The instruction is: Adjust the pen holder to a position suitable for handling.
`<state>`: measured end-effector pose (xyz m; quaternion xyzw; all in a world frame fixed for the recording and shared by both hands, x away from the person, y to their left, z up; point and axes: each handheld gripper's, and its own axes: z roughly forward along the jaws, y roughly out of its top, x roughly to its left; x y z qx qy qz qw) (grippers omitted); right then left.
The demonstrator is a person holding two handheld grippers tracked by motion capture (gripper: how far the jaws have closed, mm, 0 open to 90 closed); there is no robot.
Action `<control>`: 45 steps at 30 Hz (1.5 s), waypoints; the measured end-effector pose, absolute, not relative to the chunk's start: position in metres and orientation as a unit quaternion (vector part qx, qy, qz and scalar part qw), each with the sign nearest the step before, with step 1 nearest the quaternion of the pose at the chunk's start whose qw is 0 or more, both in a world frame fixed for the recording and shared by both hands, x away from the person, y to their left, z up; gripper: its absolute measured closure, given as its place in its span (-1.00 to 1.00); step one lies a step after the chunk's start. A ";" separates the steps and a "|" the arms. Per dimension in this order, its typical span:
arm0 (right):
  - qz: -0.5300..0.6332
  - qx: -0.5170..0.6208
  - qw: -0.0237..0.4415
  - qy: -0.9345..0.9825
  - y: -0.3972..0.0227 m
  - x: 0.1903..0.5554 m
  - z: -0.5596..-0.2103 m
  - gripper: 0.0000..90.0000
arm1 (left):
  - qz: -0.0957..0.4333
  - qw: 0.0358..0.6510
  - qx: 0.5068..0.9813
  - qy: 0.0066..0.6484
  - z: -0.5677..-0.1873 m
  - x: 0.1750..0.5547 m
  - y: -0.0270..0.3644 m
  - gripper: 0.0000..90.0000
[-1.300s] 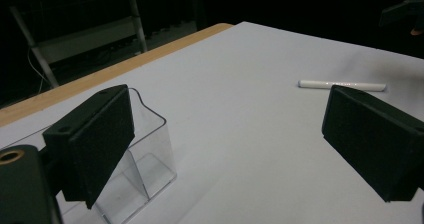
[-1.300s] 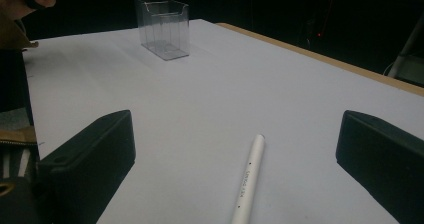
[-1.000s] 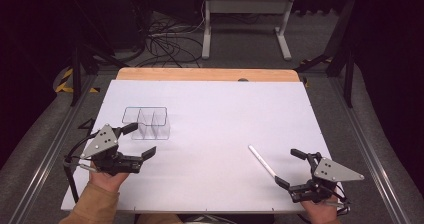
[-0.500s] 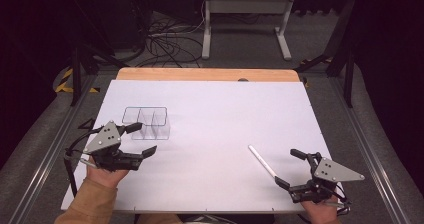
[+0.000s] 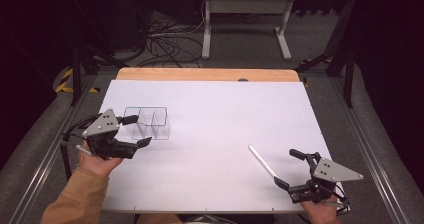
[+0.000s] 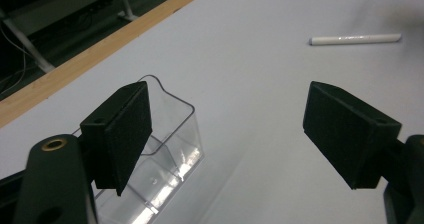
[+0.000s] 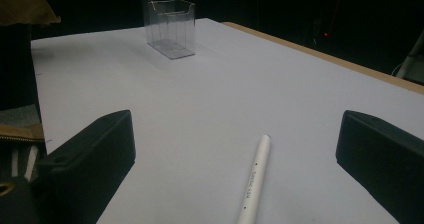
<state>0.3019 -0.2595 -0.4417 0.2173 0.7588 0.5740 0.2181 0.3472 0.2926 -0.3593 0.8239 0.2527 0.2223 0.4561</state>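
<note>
Pen (image 5: 263,161) lies at 5 o'clock on worktop (image 5: 225,114) | my right tongs (image 5: 291,169) spread beside it | my left tongs (image 5: 137,131) spread by clear box (image 5: 147,123) at 9 | pen looks light, stiff, slippery; I'd grip mid-barrel.

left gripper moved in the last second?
Yes. In the high view the left gripper has shifted slightly forward, closer to the clear box, which stays put; its jaws are open.

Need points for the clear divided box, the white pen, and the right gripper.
clear divided box (image 5: 148,122), high view, on its middle compartment.
white pen (image 7: 254,181), right gripper view, on the middle of its barrel.
right gripper (image 5: 290,169), high view, midway between its open fingertips.
</note>
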 end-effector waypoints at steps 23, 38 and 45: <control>0.575 0.213 0.214 0.760 -0.258 0.303 -0.443 -0.93 | 0.203 0.407 0.851 0.262 -0.354 0.382 0.302 -0.49; 0.576 0.212 0.210 0.761 -0.258 0.303 -0.443 -0.93 | 0.188 0.340 0.888 0.247 -0.361 0.403 0.303 -0.41; 0.575 0.212 0.207 0.762 -0.258 0.304 -0.443 -0.93 | 0.188 0.300 0.901 0.250 -0.363 0.410 0.303 -0.36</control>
